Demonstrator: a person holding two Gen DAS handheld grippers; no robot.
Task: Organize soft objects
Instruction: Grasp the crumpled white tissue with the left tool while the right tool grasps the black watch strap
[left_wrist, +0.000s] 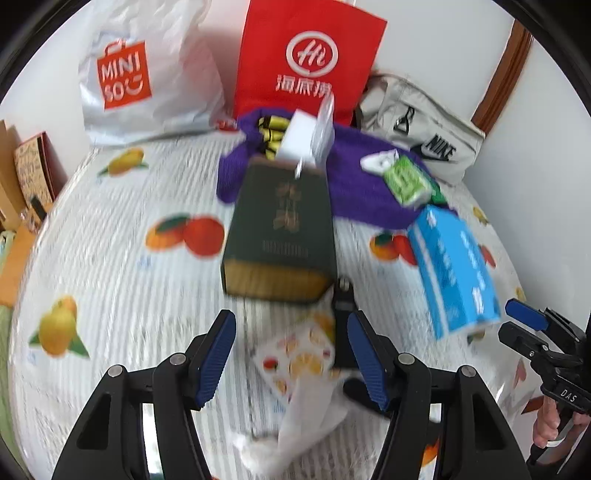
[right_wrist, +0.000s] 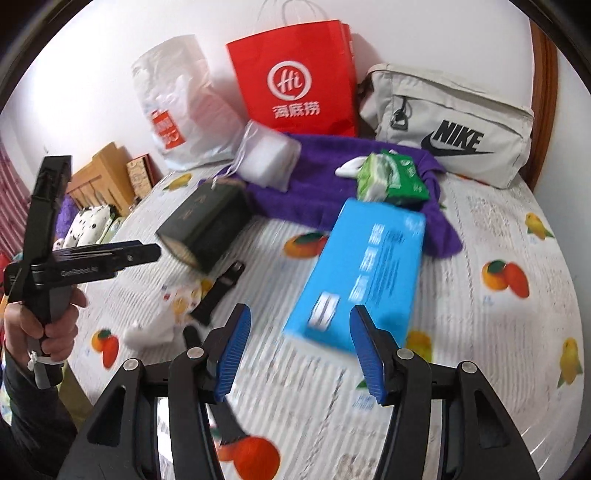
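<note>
A purple towel (left_wrist: 365, 184) (right_wrist: 325, 177) lies crumpled at the back of the bed. On it rest a green tissue pack (left_wrist: 408, 181) (right_wrist: 391, 177) and a white foam block in plastic (left_wrist: 306, 140) (right_wrist: 267, 157). A fruit-print tissue pack (left_wrist: 299, 358) (right_wrist: 181, 295) lies between my left gripper's (left_wrist: 291, 354) open fingers, untouched. My right gripper (right_wrist: 299, 347) is open and empty, just short of a blue tissue box (right_wrist: 358, 273) (left_wrist: 454, 269).
A dark green box (left_wrist: 280, 232) (right_wrist: 203, 225) and a black strap (right_wrist: 218, 291) lie mid-bed. A MINISO bag (left_wrist: 147, 74), a red paper bag (left_wrist: 306, 59) (right_wrist: 295, 77) and a Nike bag (right_wrist: 450, 129) (left_wrist: 421, 129) lean on the wall. The sheet (left_wrist: 129, 258) is fruit-printed.
</note>
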